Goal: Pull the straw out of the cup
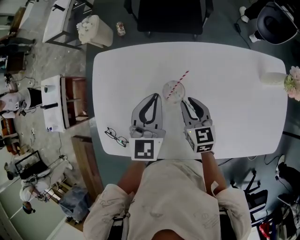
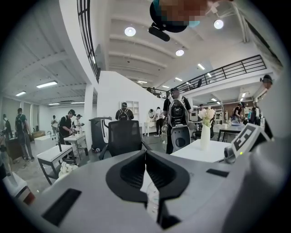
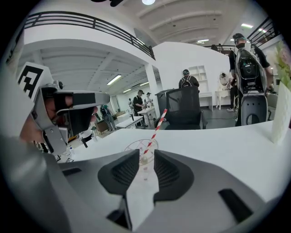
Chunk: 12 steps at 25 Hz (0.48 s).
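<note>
A clear cup [image 1: 173,92] stands mid-table on the white table [image 1: 234,117], with a red-and-white striped straw [image 1: 182,79] leaning up and away to the right. My right gripper [image 1: 187,102] sits just in front of the cup, a little to its right, jaws open. In the right gripper view the cup [image 3: 142,146] and straw [image 3: 155,129] show straight ahead through the gap of the right gripper [image 3: 146,155], untouched. My left gripper [image 1: 155,96] rests to the cup's left, its tips meeting. In its own view the left gripper [image 2: 145,154] is shut with nothing held.
A pair of glasses [image 1: 116,136] lies near the table's front left edge. A white vase [image 1: 273,78] with flowers stands at the far right edge. A black chair [image 1: 168,14] faces the far side. People and desks fill the room beyond.
</note>
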### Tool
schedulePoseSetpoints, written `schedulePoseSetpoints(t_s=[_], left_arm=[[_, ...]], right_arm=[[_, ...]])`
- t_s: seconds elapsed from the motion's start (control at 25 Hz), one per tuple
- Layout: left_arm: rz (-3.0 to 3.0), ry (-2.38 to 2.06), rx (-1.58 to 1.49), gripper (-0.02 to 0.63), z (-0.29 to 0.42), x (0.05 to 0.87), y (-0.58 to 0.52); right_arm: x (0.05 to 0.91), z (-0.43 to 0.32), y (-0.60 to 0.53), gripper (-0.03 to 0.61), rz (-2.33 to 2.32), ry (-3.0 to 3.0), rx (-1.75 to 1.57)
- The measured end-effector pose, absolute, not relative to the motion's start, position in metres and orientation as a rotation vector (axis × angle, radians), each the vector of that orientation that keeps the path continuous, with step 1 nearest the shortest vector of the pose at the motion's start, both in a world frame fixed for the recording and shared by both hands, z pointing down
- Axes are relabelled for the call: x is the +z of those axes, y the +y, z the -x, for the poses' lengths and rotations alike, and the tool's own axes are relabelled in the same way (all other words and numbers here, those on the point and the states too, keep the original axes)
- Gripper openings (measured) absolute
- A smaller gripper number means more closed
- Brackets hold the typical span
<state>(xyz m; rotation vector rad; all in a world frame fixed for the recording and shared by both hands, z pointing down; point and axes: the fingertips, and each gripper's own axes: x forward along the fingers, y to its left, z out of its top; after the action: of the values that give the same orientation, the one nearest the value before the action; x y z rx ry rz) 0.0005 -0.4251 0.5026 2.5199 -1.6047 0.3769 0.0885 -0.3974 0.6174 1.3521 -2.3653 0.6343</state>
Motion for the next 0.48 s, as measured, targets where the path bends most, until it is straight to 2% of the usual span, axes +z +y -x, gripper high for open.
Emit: schedulePoseSetpoints(t_s=[0.48], left_arm=[[-2.541,-1.57,0.365,0.006,-0.0046,0.4993,-0.4262]], right_arm=[[0.6205,-0.0828,-0.3992,0.027,-1.338,-2.34,0.589]])
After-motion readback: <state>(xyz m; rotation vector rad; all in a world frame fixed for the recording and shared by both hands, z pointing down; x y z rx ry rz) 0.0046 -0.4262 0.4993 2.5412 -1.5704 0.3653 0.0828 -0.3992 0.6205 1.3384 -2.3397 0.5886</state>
